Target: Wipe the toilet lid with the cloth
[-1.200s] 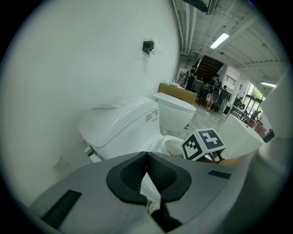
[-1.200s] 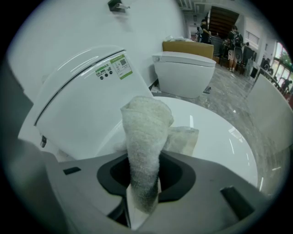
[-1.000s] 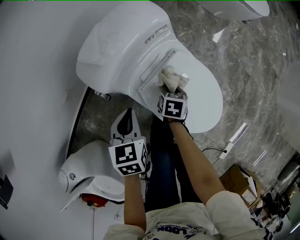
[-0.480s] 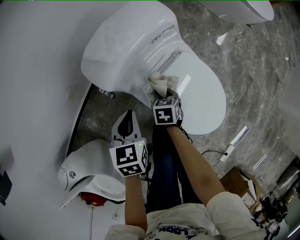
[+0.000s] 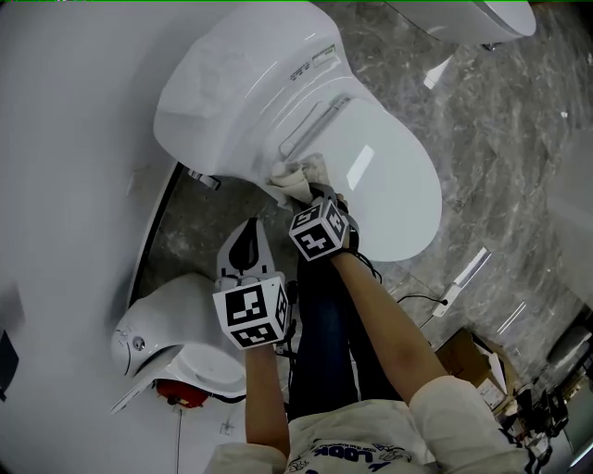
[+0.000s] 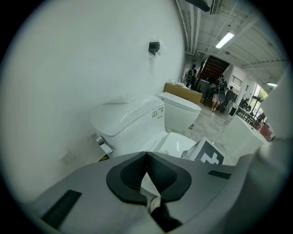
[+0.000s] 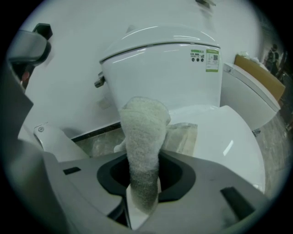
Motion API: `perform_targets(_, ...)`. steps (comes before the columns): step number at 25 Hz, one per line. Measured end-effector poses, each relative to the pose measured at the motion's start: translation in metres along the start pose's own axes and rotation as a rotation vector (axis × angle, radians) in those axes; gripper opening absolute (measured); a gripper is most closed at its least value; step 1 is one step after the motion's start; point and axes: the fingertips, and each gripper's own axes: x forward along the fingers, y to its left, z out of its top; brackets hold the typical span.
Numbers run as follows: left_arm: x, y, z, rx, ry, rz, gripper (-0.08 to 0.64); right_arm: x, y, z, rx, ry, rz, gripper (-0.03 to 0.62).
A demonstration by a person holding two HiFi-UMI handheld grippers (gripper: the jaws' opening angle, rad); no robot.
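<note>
The white toilet lid (image 5: 384, 176) lies closed, with the tank (image 5: 241, 83) behind it. My right gripper (image 5: 310, 196) is shut on the pale cloth (image 5: 296, 176), which presses on the lid's rear left corner, next to the hinge. In the right gripper view the cloth (image 7: 142, 132) stands bunched up between the jaws, its free end lying on the lid (image 7: 219, 137). My left gripper (image 5: 252, 222) hangs off to the left of the bowl, away from the lid, shut with nothing in it. In its own view the left gripper (image 6: 146, 157) faces the toilet (image 6: 132, 121).
A second toilet (image 5: 171, 343) sits low on the left, under the left gripper. A third toilet (image 5: 482, 18) shows at the top right. A cardboard box (image 5: 463, 352) and a cable (image 5: 417, 298) lie on the marble floor (image 5: 500, 139). A white wall (image 5: 65, 139) fills the left.
The right gripper has dragged the cloth leftward along the back of the lid, from near the hinge's middle to its left corner. The left gripper has stayed put.
</note>
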Motion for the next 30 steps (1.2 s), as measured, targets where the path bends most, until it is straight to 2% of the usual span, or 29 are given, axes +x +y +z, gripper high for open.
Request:
perform_targets(11,-0.009,-0.017,-0.001,0.015,-0.016,-0.003,0.003,-0.016,0.015,-0.051,-0.111,0.037,0.059,0.110)
perform_targets(24,-0.015,-0.056,-0.003,0.061,-0.021,-0.056,0.003,-0.050,0.004,-0.137,-0.144,0.084,0.068,0.110)
perform_targets(30,-0.017,-0.075,0.000,0.087,-0.026,-0.079,0.003,-0.066,-0.010,-0.175,-0.128,0.102,0.068,0.110)
